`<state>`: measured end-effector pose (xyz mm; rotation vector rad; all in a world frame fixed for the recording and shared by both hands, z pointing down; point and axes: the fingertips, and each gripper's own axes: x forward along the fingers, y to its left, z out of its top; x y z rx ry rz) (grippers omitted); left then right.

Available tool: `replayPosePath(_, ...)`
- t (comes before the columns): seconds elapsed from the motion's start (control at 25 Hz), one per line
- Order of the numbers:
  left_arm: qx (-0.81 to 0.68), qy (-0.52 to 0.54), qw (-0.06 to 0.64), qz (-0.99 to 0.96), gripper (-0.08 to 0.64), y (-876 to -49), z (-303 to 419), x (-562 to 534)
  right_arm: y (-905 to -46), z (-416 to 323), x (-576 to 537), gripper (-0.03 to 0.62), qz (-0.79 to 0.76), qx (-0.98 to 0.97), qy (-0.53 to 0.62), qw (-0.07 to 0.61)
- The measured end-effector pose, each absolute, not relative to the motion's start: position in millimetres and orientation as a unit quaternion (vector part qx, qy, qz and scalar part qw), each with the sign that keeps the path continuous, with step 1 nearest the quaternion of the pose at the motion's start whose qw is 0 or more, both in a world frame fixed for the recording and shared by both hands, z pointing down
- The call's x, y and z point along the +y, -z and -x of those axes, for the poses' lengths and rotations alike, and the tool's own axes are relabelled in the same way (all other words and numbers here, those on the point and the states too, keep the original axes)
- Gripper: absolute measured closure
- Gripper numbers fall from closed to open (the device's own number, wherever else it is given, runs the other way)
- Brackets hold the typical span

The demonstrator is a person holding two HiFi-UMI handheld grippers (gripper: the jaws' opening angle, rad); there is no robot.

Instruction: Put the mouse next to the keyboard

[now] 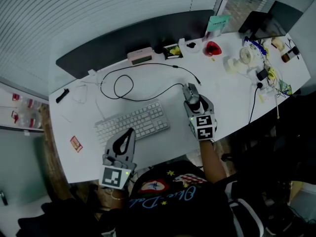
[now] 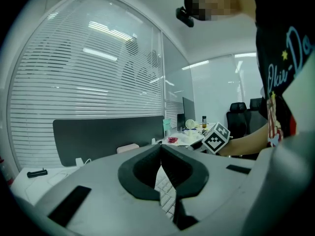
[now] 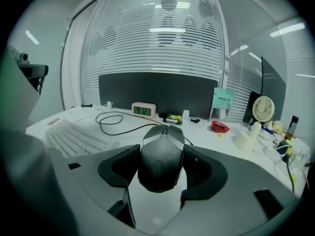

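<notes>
- Head view: the white keyboard (image 1: 132, 123) lies close to the front edge of the desk (image 1: 232, 90), a bit left of the middle. The black mouse (image 1: 192, 98) is off the keyboard's right end, near it but not touching, roughly mid-desk. Its cable (image 1: 129, 85) loops back toward the rear edge.
- Same view: the right gripper (image 1: 190, 92) has a jaw on each side of the mouse. The left gripper (image 1: 130, 132) hangs over the front edge of the keyboard with nothing in it.
- Left gripper view: jaws pinched together, pads touching at the tips, nothing between them. You just see keyboard keys (image 2: 165, 190) through the slit below. So this one's idle.
- Right gripper view: the jaws are clamped on the mouse (image 3: 160, 163), one pad on each flank, tail end toward the camera. The keyboard (image 3: 74, 136) is off to the left, and there's a digital clock (image 3: 143, 110) and a small desk fan (image 3: 263, 109) toward the back. I honestly can't tell if the mouse is resting on the desk or lifted a hair.
- Progress, my read: the grab is done and the mouse is already in the right neighbourhood. What's left is setting it down just beside the keyboard's right end and letting go. Call it most of the way there.
</notes>
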<state>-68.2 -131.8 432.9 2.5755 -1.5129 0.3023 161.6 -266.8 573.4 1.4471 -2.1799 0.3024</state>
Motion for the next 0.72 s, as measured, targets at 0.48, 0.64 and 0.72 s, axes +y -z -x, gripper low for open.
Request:
replayPosePath(0.48,-0.503,-0.112,0.074,-0.854,0.56,-435.3,69.4,-121.2,-611.2,-162.5,-239.5,0.328,-0.52,-0.793,-0.15,0.28)
replayPosePath(0.64,-0.505,-0.112,0.073,-0.853,0.56,-435.9,68.5,-120.2,-623.3,-158.9,-234.8,0.328,-0.507,-0.795,-0.158,0.292)
replayPosePath(0.72,-0.507,-0.112,0.074,-0.851,0.56,-436.4,68.0,-119.8,-628.3,-157.5,-233.3,0.328,-0.502,-0.797,-0.162,0.295)
